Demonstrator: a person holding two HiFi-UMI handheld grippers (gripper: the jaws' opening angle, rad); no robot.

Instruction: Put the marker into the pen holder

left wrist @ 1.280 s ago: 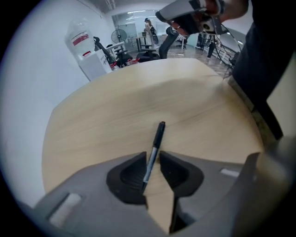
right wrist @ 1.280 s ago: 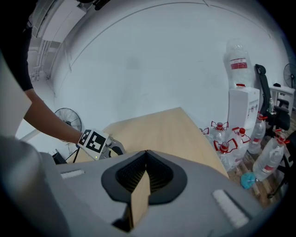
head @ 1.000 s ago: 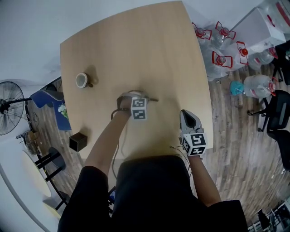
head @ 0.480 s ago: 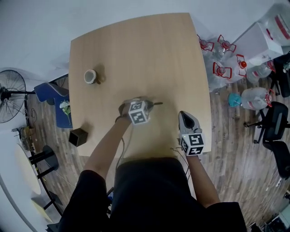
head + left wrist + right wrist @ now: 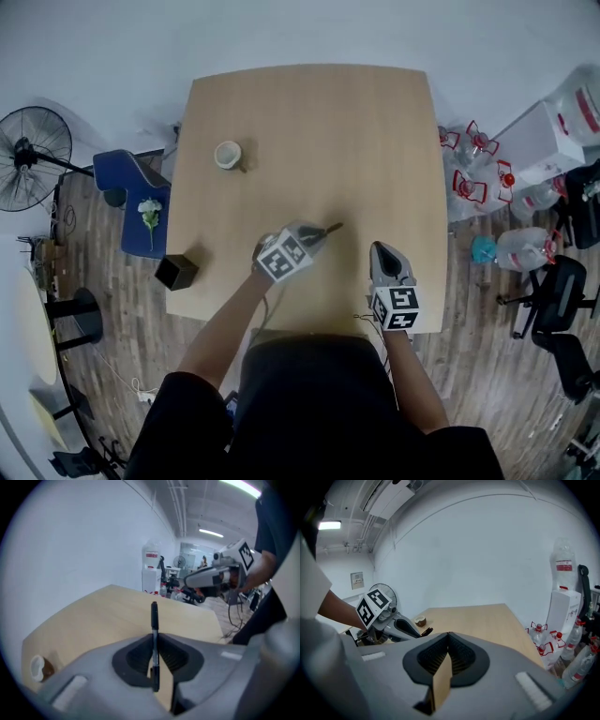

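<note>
A thin black marker [image 5: 153,634] stands upright between the jaws of my left gripper [image 5: 153,641], which is shut on it. From the head view, the left gripper [image 5: 314,234] hovers over the table's near middle, and the marker [image 5: 330,228] pokes out toward the upper right. A black square open-topped holder [image 5: 175,272] stands at the table's left front edge. My right gripper [image 5: 382,251] is shut with nothing in it near the front right edge. The right gripper view shows its jaws [image 5: 448,637] closed, with the left gripper [image 5: 393,623] to its left.
A small white cup [image 5: 228,155] sits on the wooden table [image 5: 319,122] at the far left; it also shows in the left gripper view [image 5: 38,667]. Water bottles [image 5: 478,173] and a chair base [image 5: 548,291] crowd the floor at the right; a fan [image 5: 33,145] stands at the left.
The head view has swung, so the table sits further right and lower. My left gripper has turned with the marker, which now points up and right. The right gripper has held its place.
</note>
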